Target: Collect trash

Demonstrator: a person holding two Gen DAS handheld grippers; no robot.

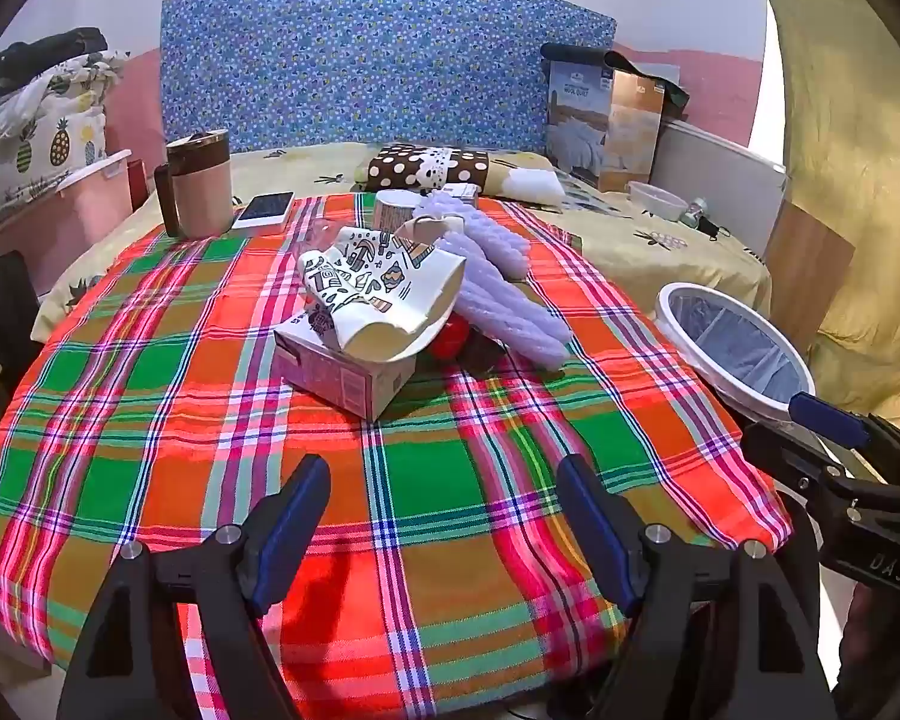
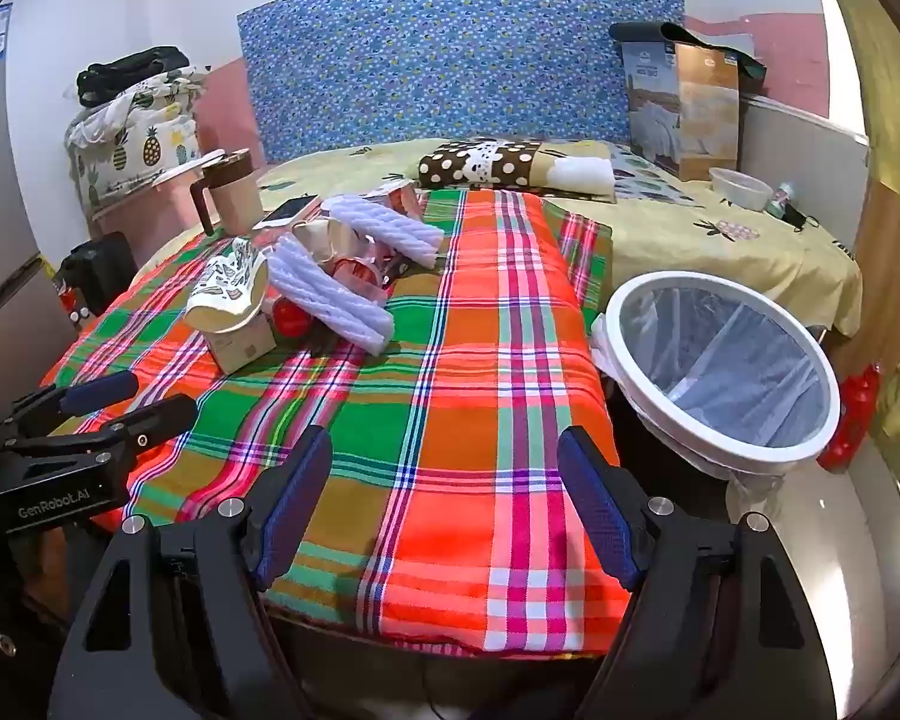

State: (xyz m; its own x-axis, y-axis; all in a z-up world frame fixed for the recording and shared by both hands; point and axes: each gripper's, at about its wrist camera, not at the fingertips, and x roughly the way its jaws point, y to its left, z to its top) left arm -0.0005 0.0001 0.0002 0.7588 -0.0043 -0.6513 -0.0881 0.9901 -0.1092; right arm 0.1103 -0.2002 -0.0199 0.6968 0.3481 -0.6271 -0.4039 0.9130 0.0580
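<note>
A heap of trash lies mid-table on the plaid cloth (image 1: 210,396): a small carton (image 1: 342,372) with a crushed patterned paper cup (image 1: 384,294) on top, pale purple ribbed foam pieces (image 1: 510,306) and a red item (image 1: 450,336). In the right wrist view the carton (image 2: 240,342), foam pieces (image 2: 330,294) and red item (image 2: 291,315) lie at the left. A white-rimmed bin (image 2: 720,360) with a clear liner stands off the table's right edge. My left gripper (image 1: 444,516) is open and empty, short of the heap. My right gripper (image 2: 447,492) is open and empty over the near edge.
At the table's far left stand a pink lidded mug (image 1: 201,186) and a phone (image 1: 264,210). Behind is a bed with a dotted pillow (image 1: 426,165), a boxed quilt (image 1: 606,114) and a plastic bowl (image 1: 657,198). The bin (image 1: 738,348) sits close to the table's right edge.
</note>
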